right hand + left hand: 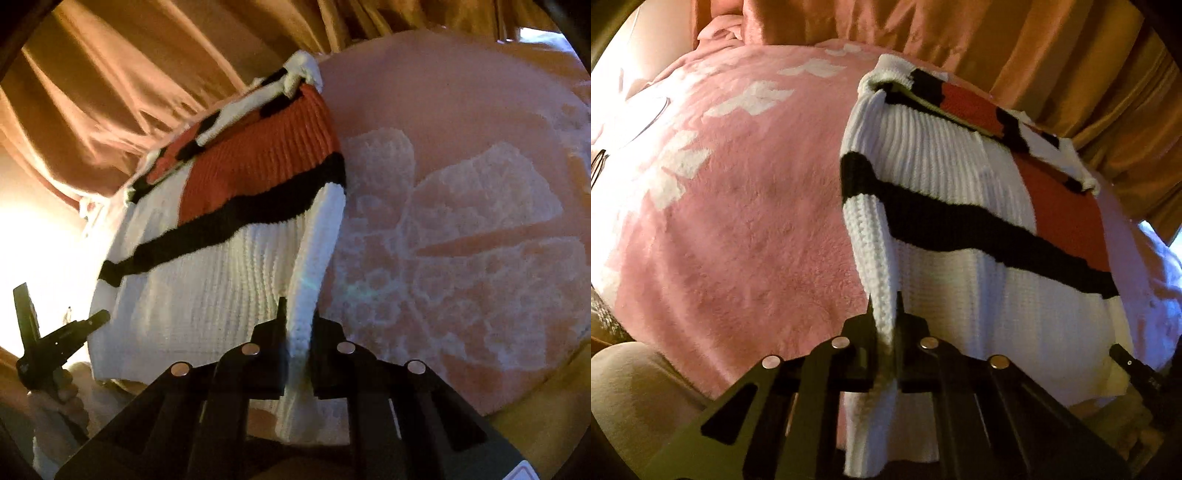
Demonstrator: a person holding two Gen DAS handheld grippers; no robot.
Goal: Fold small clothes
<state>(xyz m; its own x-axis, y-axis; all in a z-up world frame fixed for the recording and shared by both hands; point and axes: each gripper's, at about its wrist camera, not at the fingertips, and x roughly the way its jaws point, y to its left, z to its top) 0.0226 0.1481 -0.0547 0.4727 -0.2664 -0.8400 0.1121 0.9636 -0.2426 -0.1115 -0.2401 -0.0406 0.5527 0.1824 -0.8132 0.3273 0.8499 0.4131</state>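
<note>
Sweater (pixel 960 206) edges apparently between both tools.

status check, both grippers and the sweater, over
Left gripper shut on sweater near left edge. Right gripper shut on its near right edge. Sweater spread on pink blanket, near hem lifted. Nothing in the way.

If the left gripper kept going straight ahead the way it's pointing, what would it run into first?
Most likely the white knitted sweater with black and red stripes: the left gripper is already shut on its edge, and the knit stretches ahead over the pink fleece blanket. Depth is uncertain.
</note>
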